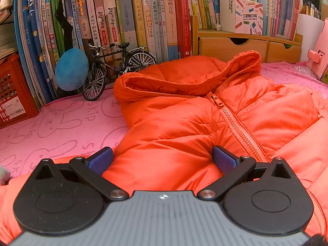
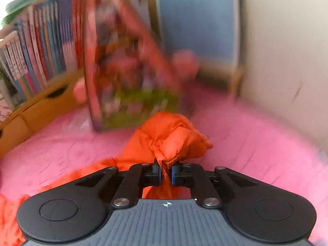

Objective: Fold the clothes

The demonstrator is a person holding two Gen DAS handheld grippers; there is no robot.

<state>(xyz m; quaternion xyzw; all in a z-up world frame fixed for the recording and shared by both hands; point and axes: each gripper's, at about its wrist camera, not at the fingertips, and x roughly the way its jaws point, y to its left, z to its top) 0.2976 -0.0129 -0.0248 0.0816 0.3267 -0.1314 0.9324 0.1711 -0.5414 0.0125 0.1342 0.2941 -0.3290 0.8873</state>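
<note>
Orange puffer jacket [image 1: 184,123] spread front-up on pink towel [image 1: 61,127], zipped, hood [image 1: 184,78] toward the books [image 1: 123,16], long axis running from hood back to the tongs. Left gripper [image 1: 162,160] directly over the chest panel, pads spread wide, pressing on padding to either side, pinching nothing. Right gripper [image 2: 165,174] clamped tight on a bunched cuff or sleeve end [image 2: 174,141], lifted off the towel; background blurred. Right side nearer the loose sleeve. Orange crate [image 1: 12,90] at far left, contents unreadable; wooden drawers [image 1: 246,47] closed.
</note>
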